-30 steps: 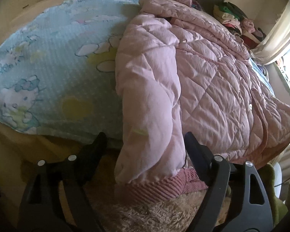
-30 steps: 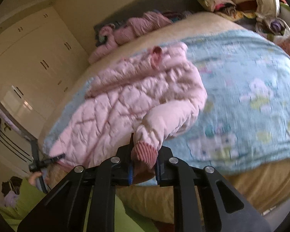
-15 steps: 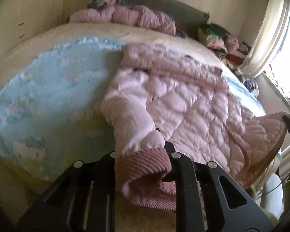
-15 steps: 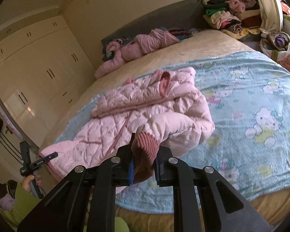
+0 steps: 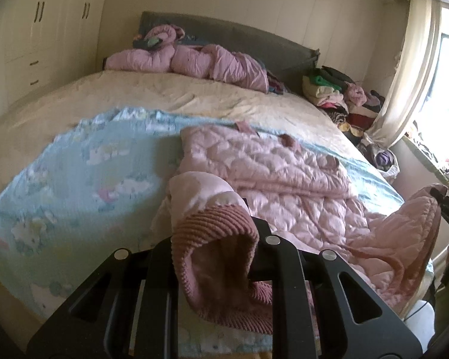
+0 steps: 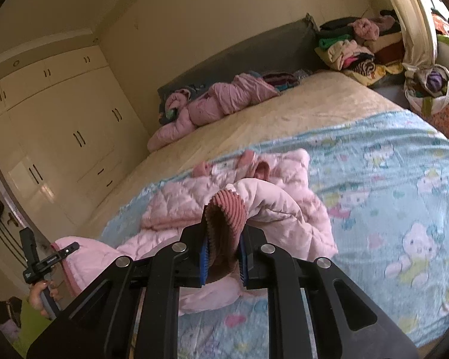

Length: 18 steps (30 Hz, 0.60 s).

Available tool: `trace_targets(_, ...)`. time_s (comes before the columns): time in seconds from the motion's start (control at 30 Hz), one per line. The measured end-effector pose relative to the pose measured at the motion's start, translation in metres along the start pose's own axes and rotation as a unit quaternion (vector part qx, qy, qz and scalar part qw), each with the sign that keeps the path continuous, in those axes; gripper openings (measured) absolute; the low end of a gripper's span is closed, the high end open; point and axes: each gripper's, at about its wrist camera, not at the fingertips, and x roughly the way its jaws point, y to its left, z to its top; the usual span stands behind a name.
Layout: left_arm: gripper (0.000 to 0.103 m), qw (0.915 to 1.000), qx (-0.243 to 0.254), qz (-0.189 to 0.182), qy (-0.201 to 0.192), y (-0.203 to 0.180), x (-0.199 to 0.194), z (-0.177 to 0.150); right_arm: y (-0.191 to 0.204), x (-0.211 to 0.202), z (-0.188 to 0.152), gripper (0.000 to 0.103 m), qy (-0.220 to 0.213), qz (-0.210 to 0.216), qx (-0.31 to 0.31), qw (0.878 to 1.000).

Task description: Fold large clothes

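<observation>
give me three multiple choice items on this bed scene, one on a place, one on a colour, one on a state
1. Where does the pink quilted jacket lie?
A. on the blue cartoon blanket
B. on the floor
C. in the wardrobe

2. What colour is the ribbed cuff between the left gripper fingers?
A. green
B. dusty pink
C. white

3. What is the right gripper doing?
A. open over bare blanket
B. shut on the other cuff
C. holding a hanger

Answers: 1 A, the jacket spreads over the blanket on the bed; 2 B, the knit shows dusty pink; 3 B, its blue pads press the cuff.
</observation>
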Motion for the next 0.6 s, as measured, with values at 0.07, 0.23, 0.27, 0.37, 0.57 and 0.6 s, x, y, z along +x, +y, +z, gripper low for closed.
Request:
trace_targets(0.07, 0.011, 1.0000, 0.002, 0.001, -0.006, -0.002, 0.000, 0.007, 0.000, 0.004, 0.009, 0.014, -0.007, -0.002, 0.000, 1.000)
trace_targets(0.23, 0.011, 0.9997, 0.010, 0.008, -0.020, -0.006, 0.005, 0.023, 0.002, 0.013, 0.029, 0.014, -0.020, -0.006, -0.005, 1.000)
trace_targets(0.27, 0.011, 0.9997, 0.011, 0.008, -0.022, -0.006, 0.006, 0.026, 0.002, 0.013, 0.031, 0.014, -0.022, -0.006, -0.006, 1.000)
trace_targets(0.37, 0.011, 0.9995, 0.013, 0.010, -0.027, -0.008, 0.010, 0.035, 0.003, 0.019, 0.040, 0.014, -0.028, -0.010, -0.009, 1.000)
trace_targets(0.57, 0.011, 0.9990, 0.020, 0.021, -0.035, -0.010, 0.022, 0.053, -0.003, 0.030, 0.055, 0.014, -0.040, -0.021, -0.004, 0.999)
trace_targets(0.6, 0.011, 0.9990, 0.019, 0.021, -0.035, -0.009, 0.024, 0.055, -0.005, 0.032, 0.057, 0.014, -0.042, -0.023, -0.003, 0.999)
